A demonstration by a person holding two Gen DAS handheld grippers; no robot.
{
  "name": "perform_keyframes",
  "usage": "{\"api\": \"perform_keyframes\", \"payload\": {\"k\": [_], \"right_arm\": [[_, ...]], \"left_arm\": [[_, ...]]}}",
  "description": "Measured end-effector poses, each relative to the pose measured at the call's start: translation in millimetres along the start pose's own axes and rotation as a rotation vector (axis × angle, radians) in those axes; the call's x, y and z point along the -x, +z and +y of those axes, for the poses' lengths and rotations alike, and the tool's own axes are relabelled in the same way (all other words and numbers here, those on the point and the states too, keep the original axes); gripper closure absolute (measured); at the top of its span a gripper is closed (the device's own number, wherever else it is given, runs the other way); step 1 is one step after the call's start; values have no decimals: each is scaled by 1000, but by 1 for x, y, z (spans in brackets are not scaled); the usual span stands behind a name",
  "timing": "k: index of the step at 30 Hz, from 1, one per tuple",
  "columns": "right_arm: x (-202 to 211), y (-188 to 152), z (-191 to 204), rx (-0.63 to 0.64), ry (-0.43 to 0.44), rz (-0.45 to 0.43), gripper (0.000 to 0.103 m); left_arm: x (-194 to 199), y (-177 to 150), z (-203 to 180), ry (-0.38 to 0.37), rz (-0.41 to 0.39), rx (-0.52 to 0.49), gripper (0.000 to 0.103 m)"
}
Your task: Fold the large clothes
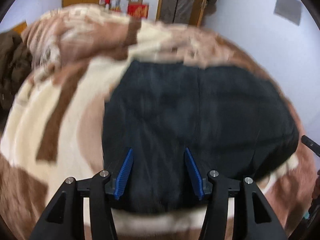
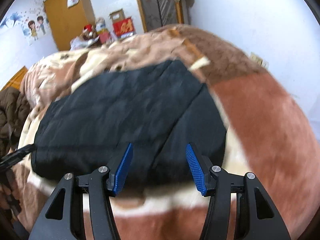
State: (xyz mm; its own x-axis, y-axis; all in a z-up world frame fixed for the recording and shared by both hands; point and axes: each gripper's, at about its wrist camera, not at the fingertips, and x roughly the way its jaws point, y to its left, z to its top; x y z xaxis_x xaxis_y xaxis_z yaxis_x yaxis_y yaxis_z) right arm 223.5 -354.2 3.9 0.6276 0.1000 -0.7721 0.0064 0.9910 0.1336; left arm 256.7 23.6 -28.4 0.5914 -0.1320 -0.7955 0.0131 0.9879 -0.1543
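While both claws are held wide apart and empty, the dark garment (image 1: 200, 110) is observed at twelve o'clock of the left gripper (image 1: 158, 152). From the right gripper (image 2: 160, 148), its long axis is seen running toward ten o'clock.

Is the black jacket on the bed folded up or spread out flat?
Folded: the black jacket lies as a compact padded rectangle on the blanket, no sleeves sticking out.

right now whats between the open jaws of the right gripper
Only the near edge of the folded black garment, lying on the brown and cream blanket. The right gripper hovers open, gripping nothing; the right wrist view shows this.
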Motion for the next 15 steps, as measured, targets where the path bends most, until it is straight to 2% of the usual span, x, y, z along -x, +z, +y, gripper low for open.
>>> {"api": "perform_keyframes", "payload": {"k": [4, 9, 15], "right_arm": [[29, -21, 17, 25, -1, -23, 48], [64, -47, 43, 51, -20, -34, 46], [99, -74, 71, 71, -27, -45, 46]], "left_arm": [[20, -21, -4, -24, 10, 10, 47], [65, -50, -24, -35, -26, -51, 47], [117, -86, -40, -59, -60, -81, 35]]}}
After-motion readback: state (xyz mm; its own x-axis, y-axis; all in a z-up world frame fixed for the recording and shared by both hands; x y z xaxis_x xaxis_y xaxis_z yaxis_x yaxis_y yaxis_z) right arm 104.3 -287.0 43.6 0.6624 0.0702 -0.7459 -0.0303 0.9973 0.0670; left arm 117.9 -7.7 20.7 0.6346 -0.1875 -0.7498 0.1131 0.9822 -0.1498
